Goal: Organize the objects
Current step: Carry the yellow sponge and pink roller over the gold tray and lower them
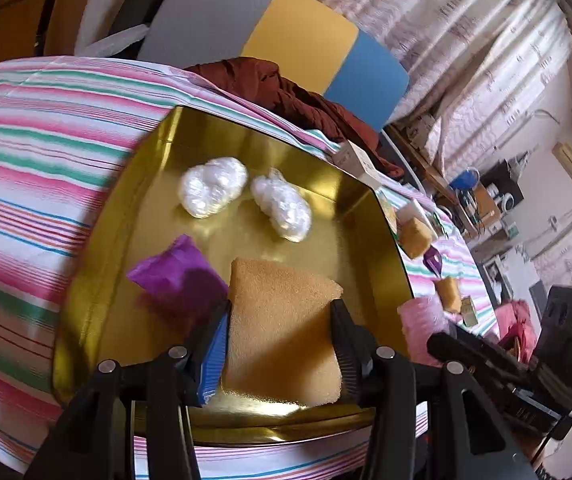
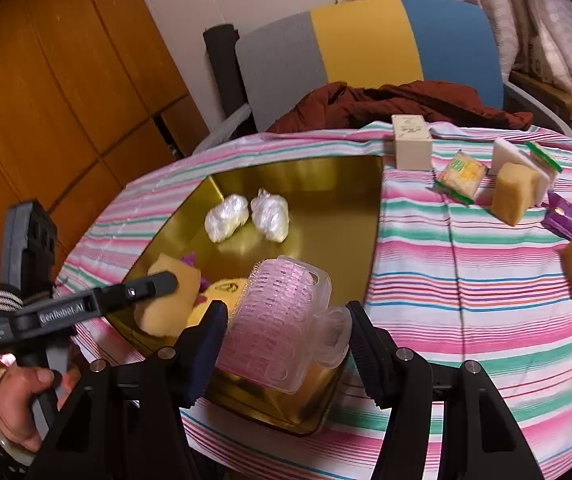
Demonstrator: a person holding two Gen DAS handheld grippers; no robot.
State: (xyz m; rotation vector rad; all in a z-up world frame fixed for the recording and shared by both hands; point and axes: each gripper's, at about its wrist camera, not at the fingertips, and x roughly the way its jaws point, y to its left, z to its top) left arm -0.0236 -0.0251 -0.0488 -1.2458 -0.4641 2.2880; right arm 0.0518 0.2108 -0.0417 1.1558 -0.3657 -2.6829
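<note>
While the striped worktop point(image 2: 466, 280) is filling both views, the gold tray point(image 1: 117, 280) is sitting on its cloth, carrying two white plastic-wrapped bundles point(image 1: 211, 192) side by side near its far wall and a purple packet point(image 1: 173, 272) closer in. Over the tray's near end, the left hand-held gripper point(image 1: 279, 320) is pinching a tan sponge point(image 1: 281, 320) between its pads, jaws partway apart and spread to the sponge's width. Just beside it, the right hand-held gripper point(image 2: 286, 320) is clamping a pink ribbed plastic case point(image 2: 281, 320) above the tray's near corner, jaws about half spread. Out on the cloth, well apart from the tray, a cream box point(image 2: 412, 144), a snack packet point(image 2: 462, 176), more sponges point(image 2: 514, 192) and a small purple box point(image 2: 560, 216) are waiting.
</note>
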